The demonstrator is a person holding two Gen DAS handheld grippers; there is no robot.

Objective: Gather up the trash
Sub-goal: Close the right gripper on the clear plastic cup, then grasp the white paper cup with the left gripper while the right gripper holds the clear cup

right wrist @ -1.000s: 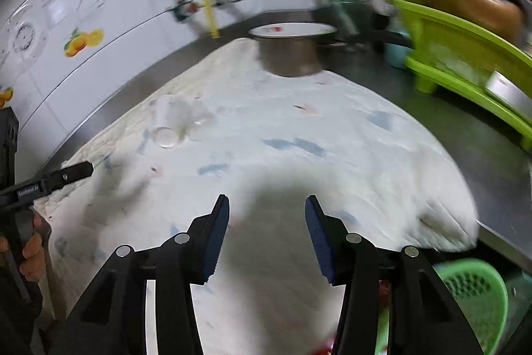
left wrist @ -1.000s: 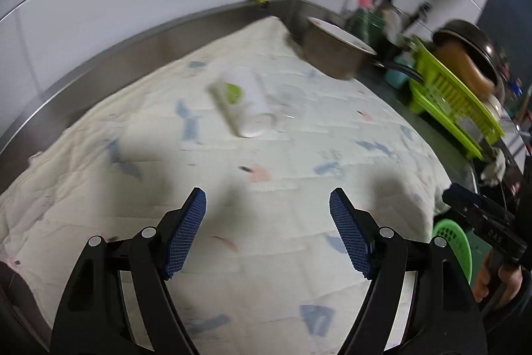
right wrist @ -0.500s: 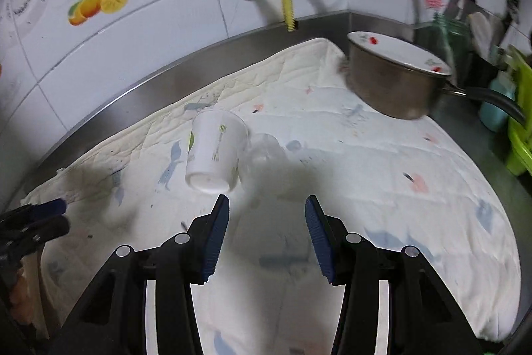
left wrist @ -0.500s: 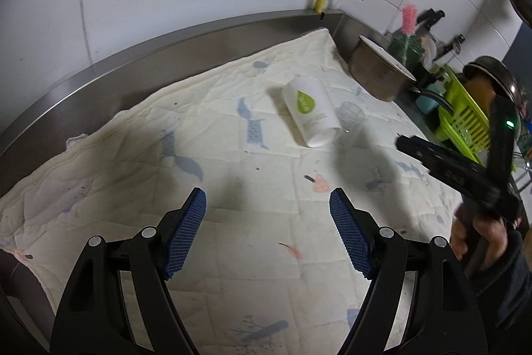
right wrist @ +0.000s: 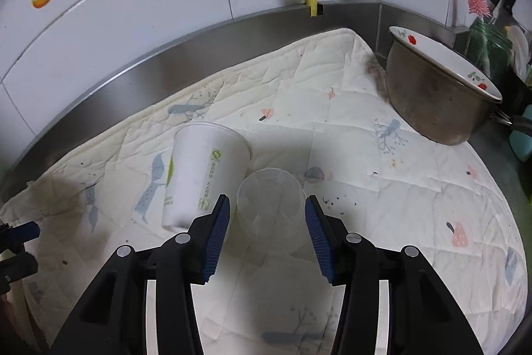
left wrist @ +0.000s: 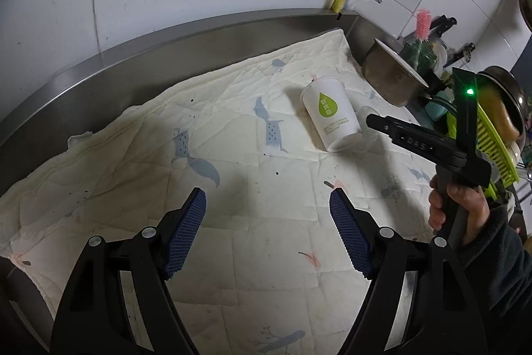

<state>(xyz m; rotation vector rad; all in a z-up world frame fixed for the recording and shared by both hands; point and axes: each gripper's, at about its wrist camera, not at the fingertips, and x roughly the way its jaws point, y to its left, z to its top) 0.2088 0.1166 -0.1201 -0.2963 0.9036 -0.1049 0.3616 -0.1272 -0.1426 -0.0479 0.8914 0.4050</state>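
Lying on its side on the white cloth (right wrist: pixel 365 162), the clear cup (right wrist: pixel 271 205) sits between the spread fingers of the right gripper (right wrist: pixel 267 233), which are not squeezing it. A white paper cup (right wrist: pixel 204 172) lies touching it. The left gripper (left wrist: pixel 267 235) is wide open, holding nothing, well apart from both cups.

White paper cup (right wrist: pixel 206 170) on its side, clear plastic cup (right wrist: pixel 271 205) touching it

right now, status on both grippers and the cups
Right gripper open, straddling clear cup. Left gripper open, empty, hanging back. Paper cup lying alongside, touching clear cup.
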